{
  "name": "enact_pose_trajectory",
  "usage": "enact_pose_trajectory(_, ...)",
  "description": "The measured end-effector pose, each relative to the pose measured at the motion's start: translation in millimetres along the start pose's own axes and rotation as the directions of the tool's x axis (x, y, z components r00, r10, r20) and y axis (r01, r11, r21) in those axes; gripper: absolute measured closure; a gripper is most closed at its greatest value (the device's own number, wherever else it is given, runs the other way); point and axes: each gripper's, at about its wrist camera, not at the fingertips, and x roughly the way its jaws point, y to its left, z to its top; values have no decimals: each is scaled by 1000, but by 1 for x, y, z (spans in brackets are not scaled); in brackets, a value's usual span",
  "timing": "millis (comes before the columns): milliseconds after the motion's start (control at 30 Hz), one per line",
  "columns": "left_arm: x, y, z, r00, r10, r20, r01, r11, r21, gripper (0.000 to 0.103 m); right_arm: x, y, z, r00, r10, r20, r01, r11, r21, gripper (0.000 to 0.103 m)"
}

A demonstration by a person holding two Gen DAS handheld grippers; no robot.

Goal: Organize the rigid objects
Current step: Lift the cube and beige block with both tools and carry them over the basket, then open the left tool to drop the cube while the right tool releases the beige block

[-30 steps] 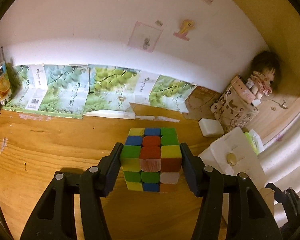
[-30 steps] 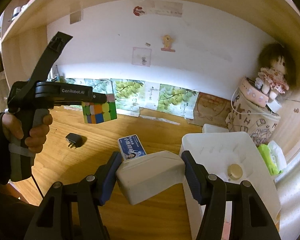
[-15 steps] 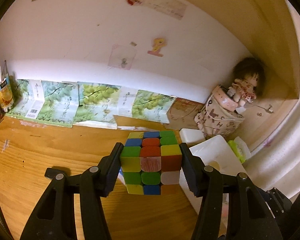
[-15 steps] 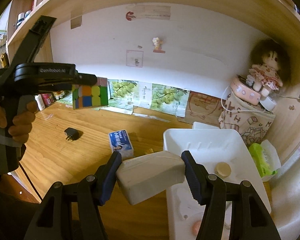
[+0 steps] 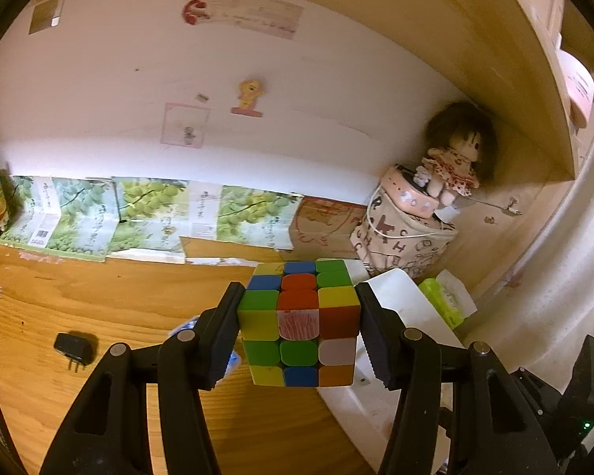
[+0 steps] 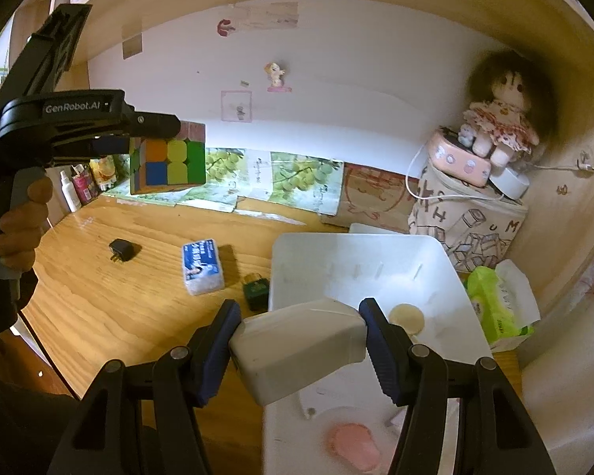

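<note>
Both grippers shifted toward white tray [image 6: 447,261], still gripping.

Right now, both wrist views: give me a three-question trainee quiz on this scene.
1. True or false: the left gripper is shut on the cube.
2. What does the right gripper hold: (a) blue pack, (b) white box, (c) plug?
3. Name one item already lying in the white bin.

Key
1. True; its pads press both cube sides.
2. b, the white box.
3. The tan disc or the pink piece.
</note>
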Motion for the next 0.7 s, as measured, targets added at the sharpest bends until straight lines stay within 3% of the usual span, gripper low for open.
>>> enact_pose_trajectory(700,58,-98,-30,990,-109,-88,112,993,36,43,20,-67,-24,996,14,-85,-19,998,-52,41)
